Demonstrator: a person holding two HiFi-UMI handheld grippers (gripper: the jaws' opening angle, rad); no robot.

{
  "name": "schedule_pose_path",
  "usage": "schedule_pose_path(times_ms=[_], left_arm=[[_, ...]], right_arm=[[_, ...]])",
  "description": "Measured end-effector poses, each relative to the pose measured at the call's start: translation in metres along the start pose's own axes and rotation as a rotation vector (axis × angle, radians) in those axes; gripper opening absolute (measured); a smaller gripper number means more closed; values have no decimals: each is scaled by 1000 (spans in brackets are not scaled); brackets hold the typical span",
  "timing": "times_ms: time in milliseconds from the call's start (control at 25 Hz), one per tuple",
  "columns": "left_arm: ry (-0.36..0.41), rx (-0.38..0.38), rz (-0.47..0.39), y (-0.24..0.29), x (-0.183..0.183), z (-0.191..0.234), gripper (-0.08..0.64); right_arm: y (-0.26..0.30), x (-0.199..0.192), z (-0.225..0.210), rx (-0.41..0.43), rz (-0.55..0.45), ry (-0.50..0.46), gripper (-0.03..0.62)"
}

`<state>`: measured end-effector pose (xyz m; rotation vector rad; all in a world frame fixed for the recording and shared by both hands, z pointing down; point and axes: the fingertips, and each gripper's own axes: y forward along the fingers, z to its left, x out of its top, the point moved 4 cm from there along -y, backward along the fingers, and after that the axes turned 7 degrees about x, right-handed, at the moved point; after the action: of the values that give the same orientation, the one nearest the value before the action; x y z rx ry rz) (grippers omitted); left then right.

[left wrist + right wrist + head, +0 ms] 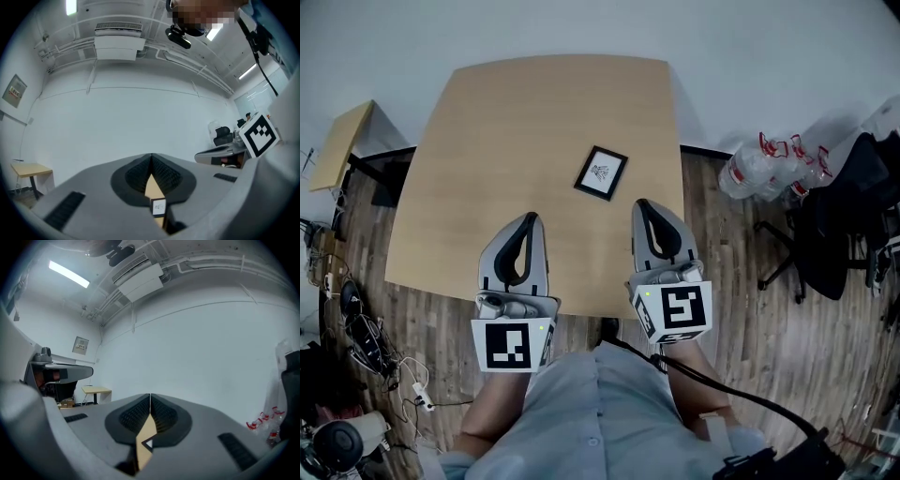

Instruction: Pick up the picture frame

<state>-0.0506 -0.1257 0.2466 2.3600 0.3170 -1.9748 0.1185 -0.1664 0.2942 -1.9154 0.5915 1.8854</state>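
Observation:
A small black picture frame (601, 172) with a white print lies flat on the wooden table (516, 122), right of centre. Both grippers hover over the table's near edge, pointing away from me. My left gripper (530, 217) is shut with nothing in it, below and left of the frame. My right gripper (643, 202) is also shut and empty, just below and right of the frame, apart from it. In the left gripper view the frame (159, 206) shows small through the gap under the closed jaws. Only a corner of the frame (147, 443) shows in the right gripper view.
A small side table (337, 142) stands at the far left. To the right, a bag of plastic bottles (761, 167) sits on the floor beside a black office chair (839, 225). Cables (361, 333) lie on the floor at the left.

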Motion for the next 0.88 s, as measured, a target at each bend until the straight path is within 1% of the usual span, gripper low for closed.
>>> schedule_pose_path(times_ms=[200, 360, 440, 560, 720, 880], left_arm=[[-48, 66, -5, 25, 11, -9, 2], [-31, 100, 1, 35, 10, -13, 2], [-33, 117, 3, 38, 9, -10, 2], [-35, 140, 17, 37, 9, -1, 2], [-34, 144, 51, 48, 0, 7, 2], [-67, 151, 85, 61, -15, 15, 2]], right_arm=[[27, 12, -24, 70, -32, -20, 2], [47, 16, -36, 113, -55, -22, 2], [55, 18, -36, 137, -57, -29, 2], [62, 17, -30, 163, -45, -25, 2], [79, 8, -36, 181, -16, -18, 2], [92, -2, -36, 207, 27, -21, 3]])
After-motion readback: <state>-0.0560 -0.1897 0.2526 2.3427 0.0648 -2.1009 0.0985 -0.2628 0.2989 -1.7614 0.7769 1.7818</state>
